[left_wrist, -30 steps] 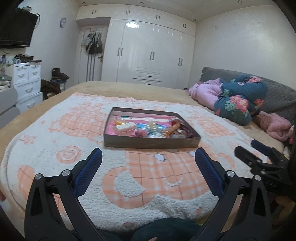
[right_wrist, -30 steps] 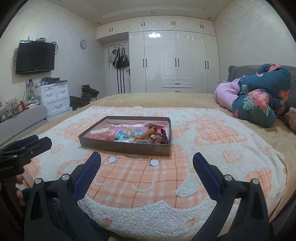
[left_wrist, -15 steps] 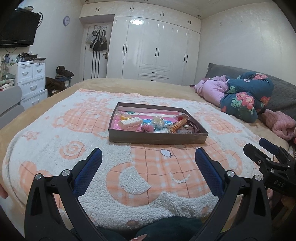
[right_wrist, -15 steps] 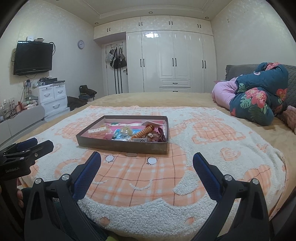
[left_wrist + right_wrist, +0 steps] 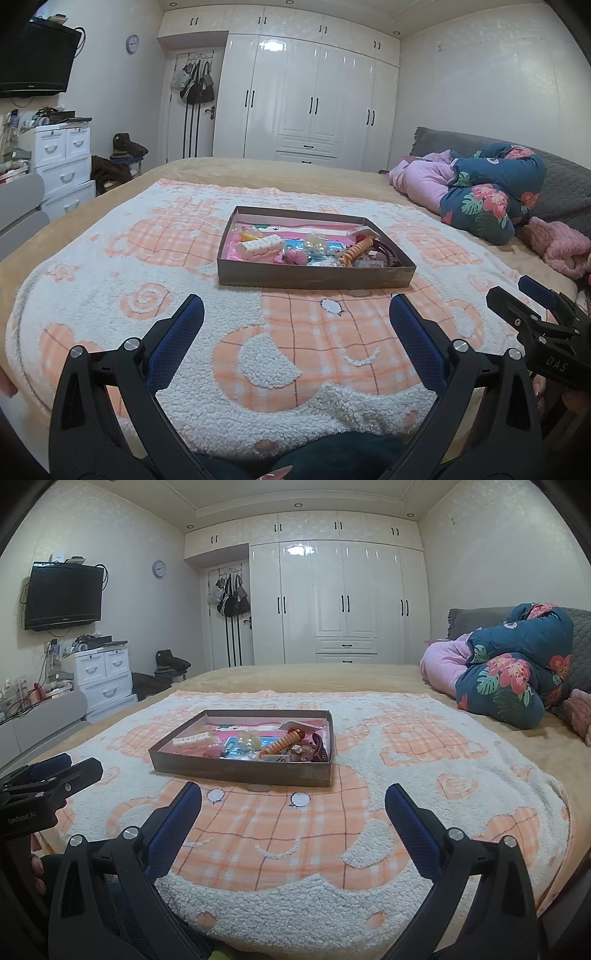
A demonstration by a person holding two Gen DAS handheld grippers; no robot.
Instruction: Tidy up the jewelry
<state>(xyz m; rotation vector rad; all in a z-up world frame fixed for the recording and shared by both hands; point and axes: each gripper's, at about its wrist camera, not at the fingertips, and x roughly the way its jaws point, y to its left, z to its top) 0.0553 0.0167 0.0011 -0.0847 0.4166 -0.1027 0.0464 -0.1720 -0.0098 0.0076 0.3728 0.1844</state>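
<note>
Both grippers hovering, jaws spread, gripping nothing.
I'm holding left gripper point(image 5: 295, 321) and right gripper point(image 5: 293, 803) over blanket's point(image 5: 424, 786) near edge, facing jewelry tray point(image 5: 255, 771).

A home bedroom: a bed point(image 5: 388, 679) under a fleece blanket point(image 5: 369, 812), a white built-in wardrobe point(image 5: 347, 602) behind, a wall-mounted television point(image 5: 64, 596) left.

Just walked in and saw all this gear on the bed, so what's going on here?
A person is holding a two-finger gripper in each hand, about to sort jewelry. The left gripper and right gripper are both open and empty, held over the near part of the peach-and-white blanket. Ahead of them sits a shallow brown tray cluttered with trinkets, including an orange coiled band and a white clip. Nothing has been picked up yet.
</note>
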